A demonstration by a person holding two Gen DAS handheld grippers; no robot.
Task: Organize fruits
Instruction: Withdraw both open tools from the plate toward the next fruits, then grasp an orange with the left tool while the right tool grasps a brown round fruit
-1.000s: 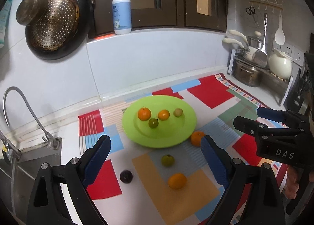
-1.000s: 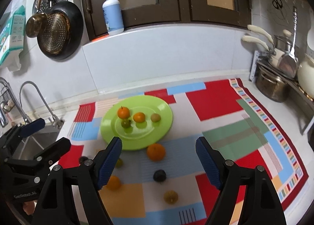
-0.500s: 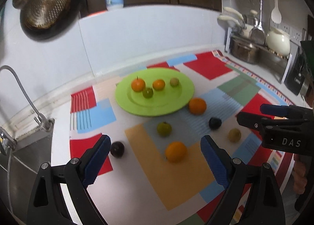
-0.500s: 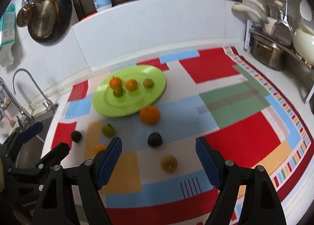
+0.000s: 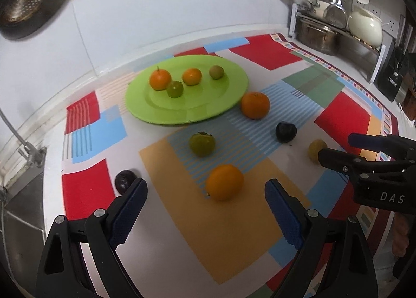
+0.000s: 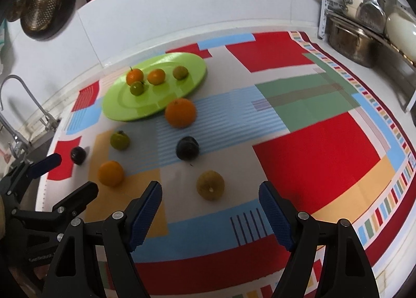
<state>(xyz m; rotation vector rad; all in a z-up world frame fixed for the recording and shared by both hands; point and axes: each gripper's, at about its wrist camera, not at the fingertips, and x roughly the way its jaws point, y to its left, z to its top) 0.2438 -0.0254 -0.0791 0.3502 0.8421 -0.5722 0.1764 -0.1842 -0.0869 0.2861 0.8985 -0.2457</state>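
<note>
Both grippers (image 5: 205, 194) (image 6: 210, 195) wide open, apparently empty.

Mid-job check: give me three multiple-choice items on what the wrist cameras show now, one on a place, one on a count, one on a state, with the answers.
1. Where does the large orange lie?
A. on the green plate
B. on the mat, just off the plate's rim
C. in the sink

2. How many fruits lie on the plate?
A. two
B. four
C. six

3. What is the state of the right hand-held gripper?
A. open, holding nothing
B. shut on a plum
C. shut on the plate's rim

Answers:
1 B: it rests on the blue-striped patch of the patchwork mat beside the rim.
2 B: two small oranges and two greenish fruits sit there; six more lie on the mat.
3 A: its blue pads stand apart, the yellowish fruit lying free on the mat ahead.
</note>
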